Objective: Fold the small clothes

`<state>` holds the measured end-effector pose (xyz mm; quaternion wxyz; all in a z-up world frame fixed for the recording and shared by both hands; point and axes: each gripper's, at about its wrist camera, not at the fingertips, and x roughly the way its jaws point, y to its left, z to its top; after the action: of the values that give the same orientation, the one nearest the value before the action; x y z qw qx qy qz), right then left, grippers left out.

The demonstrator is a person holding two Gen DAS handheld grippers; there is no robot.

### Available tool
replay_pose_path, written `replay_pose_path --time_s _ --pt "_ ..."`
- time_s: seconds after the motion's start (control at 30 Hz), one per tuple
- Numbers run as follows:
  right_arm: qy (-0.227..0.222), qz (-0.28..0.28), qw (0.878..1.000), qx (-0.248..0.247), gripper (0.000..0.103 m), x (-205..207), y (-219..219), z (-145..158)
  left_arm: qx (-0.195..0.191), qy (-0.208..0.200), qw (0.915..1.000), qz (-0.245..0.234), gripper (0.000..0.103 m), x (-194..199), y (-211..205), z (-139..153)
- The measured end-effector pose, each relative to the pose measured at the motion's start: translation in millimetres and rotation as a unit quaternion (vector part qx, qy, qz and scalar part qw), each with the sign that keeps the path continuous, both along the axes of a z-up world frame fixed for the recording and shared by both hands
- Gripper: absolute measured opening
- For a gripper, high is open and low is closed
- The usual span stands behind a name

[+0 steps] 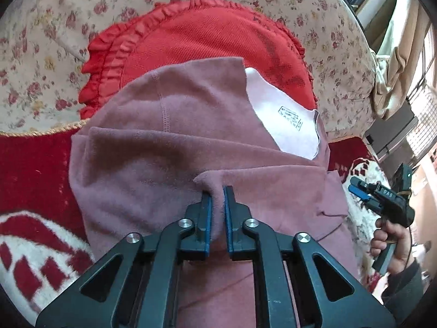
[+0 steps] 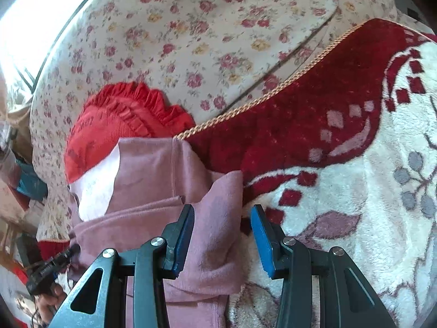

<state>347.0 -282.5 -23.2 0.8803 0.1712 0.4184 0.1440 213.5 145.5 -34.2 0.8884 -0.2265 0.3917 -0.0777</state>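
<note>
A small dusty-pink fleece garment [image 1: 164, 147] lies partly folded on a red and white blanket, its white inner lining with a printed label [image 1: 289, 117] showing at the far end. My left gripper [image 1: 217, 191] is shut on a pinched ridge of the pink fabric. In the right wrist view the same garment [image 2: 153, 169] lies at lower left. My right gripper [image 2: 222, 210] is open, with a folded flap of the garment between its fingers, not clamped. The right gripper also shows in the left wrist view [image 1: 360, 188], off the garment's right edge.
A red frilled cushion [image 1: 196, 32] lies just beyond the garment against a floral sofa back [image 2: 191, 32]. The red and white patterned blanket [image 2: 355, 164] covers the seat. A window and curtains [image 1: 404, 54] are at the far right.
</note>
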Motion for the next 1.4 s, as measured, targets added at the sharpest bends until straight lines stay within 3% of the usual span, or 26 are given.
replay_pose_path --time_s 0.2,0.27,0.37,0.53,0.7,0.9,1.07,1.23,1.3,1.4 --pt "-0.001 -0.005 1.000 -0.001 0.041 0 -2 0 0.033 -0.096 0.9948 -0.010 0.003 -22 -18 40" --pt "-0.003 -0.012 1.000 -0.003 0.041 -1 -4 1 0.001 -0.143 0.9885 -0.049 0.003 -34 -23 57" --pt "-0.002 -0.023 1.000 -0.001 0.041 0 -9 -1 0.003 -0.181 0.9830 -0.032 0.003 -51 -16 73" --pt "0.004 -0.026 1.000 0.007 0.041 1 -11 -4 -0.010 -0.156 0.9858 0.062 0.003 -58 28 70" --pt "0.004 -0.018 1.000 0.003 0.041 0 -4 -4 0.000 -0.098 0.9893 0.108 0.003 -51 44 48" --pt "-0.002 0.010 0.999 -0.034 0.041 -3 12 2 0.001 0.026 0.9930 0.115 0.003 -30 41 -1" --pt "0.020 0.113 0.993 -0.032 0.041 -5 39 -3 -0.036 0.035 0.9912 0.123 0.003 -34 48 -9" --pt "-0.015 0.256 0.958 -0.125 0.042 -38 71 6 -0.044 0.038 0.9899 0.129 0.003 -32 50 -6" --pt "-0.025 0.271 0.945 -0.179 0.044 -51 79 -4 -0.045 0.039 0.9898 0.129 0.003 -31 48 -6" --pt "-0.009 0.269 0.937 -0.222 0.044 -51 91 -27 -0.046 0.039 0.9898 0.129 0.003 -30 48 -6"
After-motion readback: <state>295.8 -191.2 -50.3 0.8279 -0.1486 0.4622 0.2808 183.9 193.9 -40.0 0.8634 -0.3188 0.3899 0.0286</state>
